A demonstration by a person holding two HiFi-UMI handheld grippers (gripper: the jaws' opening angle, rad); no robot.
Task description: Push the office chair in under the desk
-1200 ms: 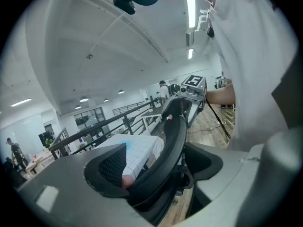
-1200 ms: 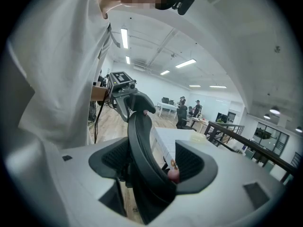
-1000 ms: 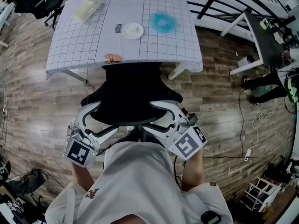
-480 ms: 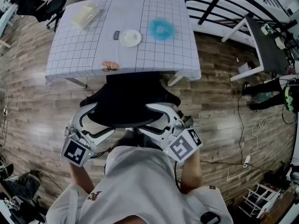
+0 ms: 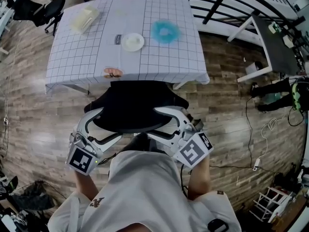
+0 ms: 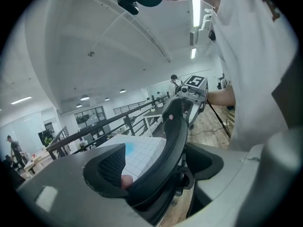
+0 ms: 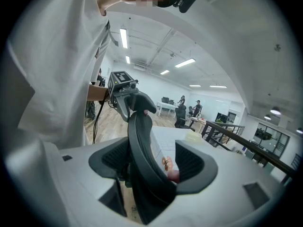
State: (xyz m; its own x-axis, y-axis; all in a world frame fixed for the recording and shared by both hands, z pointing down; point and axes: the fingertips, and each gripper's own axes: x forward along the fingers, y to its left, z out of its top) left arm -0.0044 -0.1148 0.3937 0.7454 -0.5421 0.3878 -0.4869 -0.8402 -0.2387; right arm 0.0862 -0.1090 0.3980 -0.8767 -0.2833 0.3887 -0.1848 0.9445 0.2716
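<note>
1. A black metal railing [image 5: 217, 4] and a white-framed side table with a dark top [image 5: 270, 42] line the right of the scene. A second black swivel chair [image 5: 53, 6] stands well apart at upper left. A white cable with a plug [image 5: 263, 132] trails over the boards at right.
2. Four things lie on the desk. A pale cream box [image 5: 85, 18] sits at the far left corner. A blue ring-shaped object [image 5: 165, 31] lies near the middle, with a round white plate [image 5: 133, 41] just beside it. A small pink-orange item [image 5: 112, 72] lies close to the near edge.
3. The rectangular desk draped in a white cloth with a dark grid [image 5: 164, 57] stands on a brown wood-plank floor [image 5: 38, 110]. The gripper views show a bright open-plan office with strip lights overhead.
4. The black office chair with a curved backrest [image 5: 133, 105] sits at the desk's near side, its front meeting the cloth's overhang. The backrest is clear of the desk and faces the person in a white T-shirt [image 5: 140, 187].
5. The left gripper [image 6: 156, 167] straddles the backrest's left rim, its jaws spread wide with the rim between them.
6. The right gripper [image 7: 152, 163] straddles the right rim the same way, jaws spread apart around the black edge.
</note>
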